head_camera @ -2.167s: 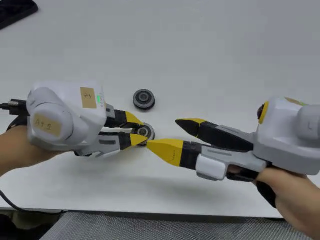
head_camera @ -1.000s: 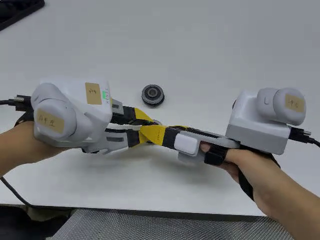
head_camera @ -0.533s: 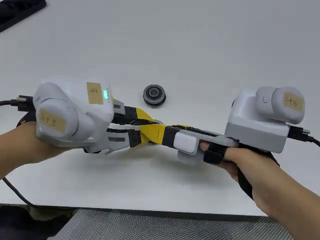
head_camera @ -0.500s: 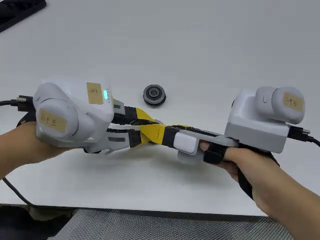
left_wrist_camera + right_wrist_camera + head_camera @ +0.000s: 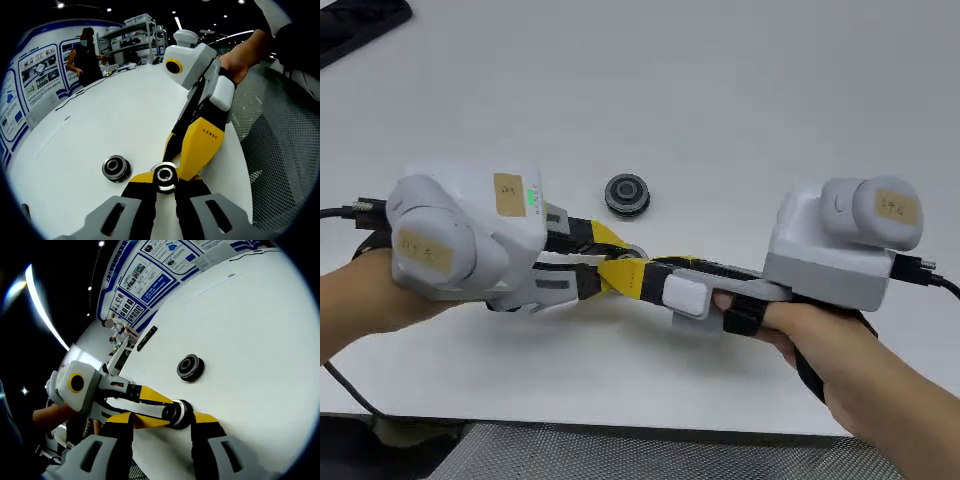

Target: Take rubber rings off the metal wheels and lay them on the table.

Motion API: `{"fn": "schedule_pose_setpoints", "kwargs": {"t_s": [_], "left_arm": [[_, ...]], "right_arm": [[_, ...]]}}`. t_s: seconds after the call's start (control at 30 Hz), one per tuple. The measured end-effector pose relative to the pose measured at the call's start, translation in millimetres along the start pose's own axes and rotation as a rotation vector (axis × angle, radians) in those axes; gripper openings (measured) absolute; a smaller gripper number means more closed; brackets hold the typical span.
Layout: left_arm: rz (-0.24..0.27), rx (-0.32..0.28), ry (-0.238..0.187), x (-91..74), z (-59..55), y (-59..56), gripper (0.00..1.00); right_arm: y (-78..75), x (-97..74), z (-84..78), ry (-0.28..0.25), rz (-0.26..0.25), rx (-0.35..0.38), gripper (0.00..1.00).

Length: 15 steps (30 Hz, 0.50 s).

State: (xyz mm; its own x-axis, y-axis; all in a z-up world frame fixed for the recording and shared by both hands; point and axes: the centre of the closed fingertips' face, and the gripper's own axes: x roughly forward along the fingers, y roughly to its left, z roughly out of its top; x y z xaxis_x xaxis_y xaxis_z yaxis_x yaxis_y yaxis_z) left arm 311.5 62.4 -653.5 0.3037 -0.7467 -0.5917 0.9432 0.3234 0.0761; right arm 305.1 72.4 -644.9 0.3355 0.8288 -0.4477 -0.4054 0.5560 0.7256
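Held wheel and free wheel, both metal, sitting mid-way across a white table. Table spreading wide and bare, running back to a wall w/ blue-and-white posters, shelving and ceiling spots. Person standing at far end, small, blurry. Grey mesh lying along near edge. Dark slab getting cut off at top-left corner, can't ID.

Left gripper and right gripper crossing tips mid-table, each in a hand. Left jaws clamping almost closed on held wheel, one yellow tip each side. Right jaws straddling same wheel, narrowed. One tip touching the rim, other tip hiding behind left's jaws, so actual grip: can't tell.

Held wheel sitting between the four tips, at or just above table, can't tell which. Mostly hiding under yellow tips in head view. Showing bright hub, dark bore.

Free wheel resting on table just beyond the tips, apart from both grippers. Showing dark outer band, prob. rubber ring, hard separating from metal.
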Motion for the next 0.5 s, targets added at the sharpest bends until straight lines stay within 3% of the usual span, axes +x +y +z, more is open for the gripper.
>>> {"fn": "schedule_pose_setpoints", "kwargs": {"t_s": [0.13, 0.5], "left_arm": [[0.002, -0.001, -0.001, -0.1, -0.4, -0.1, 0.13], [0.002, -0.006, -0.003, -0.3, -0.3, -0.7, 0.13]], "right_arm": [[0.8, -1.1, -6.3, 0.027, -0.007, 0.025, 0.5], [1.5, -2.8, -1.8, -0.018, 0.025, 0.087, 0.51]]}}
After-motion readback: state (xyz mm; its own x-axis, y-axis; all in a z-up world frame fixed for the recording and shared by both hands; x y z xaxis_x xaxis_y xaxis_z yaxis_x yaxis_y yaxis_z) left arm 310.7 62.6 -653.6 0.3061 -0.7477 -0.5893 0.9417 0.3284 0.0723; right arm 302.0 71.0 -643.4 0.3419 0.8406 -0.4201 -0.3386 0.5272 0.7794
